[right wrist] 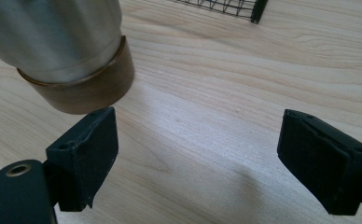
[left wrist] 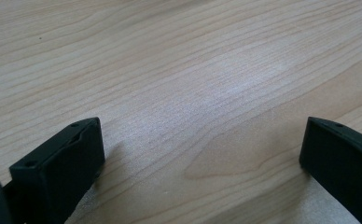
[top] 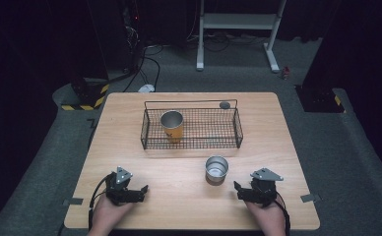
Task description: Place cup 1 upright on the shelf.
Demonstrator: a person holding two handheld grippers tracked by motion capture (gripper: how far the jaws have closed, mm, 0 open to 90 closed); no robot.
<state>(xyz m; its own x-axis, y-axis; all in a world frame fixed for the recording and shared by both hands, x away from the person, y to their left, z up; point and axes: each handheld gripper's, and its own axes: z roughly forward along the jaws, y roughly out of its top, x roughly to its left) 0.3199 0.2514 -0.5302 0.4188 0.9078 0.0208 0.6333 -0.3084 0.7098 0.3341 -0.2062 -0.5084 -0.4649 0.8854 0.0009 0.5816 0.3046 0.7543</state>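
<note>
At the near edge of a pale wooden table (top: 189, 196), a person's two hands rested on the wood, each holding a black two-jaw gripper. The left gripper (top: 139, 191) lay at the near left, its jaws spread wide with nothing between them but bare wood grain. The right gripper (top: 239, 189) lay at the near right, its jaws likewise spread apart and holding nothing. Just beyond the right gripper and a little to its left stood a small steel cup (top: 216, 168), upright, its mouth open to the ceiling; seen from that gripper, its darker base (right wrist: 93, 95) sat close by the left jaw. Farther back, across the middle of the table, sat a black wire basket (top: 236, 129). An orange cup (top: 172, 126) stood upright inside its left part. A small dark round object (top: 224, 104), too small to identify, lay behind the basket's far right corner.
</note>
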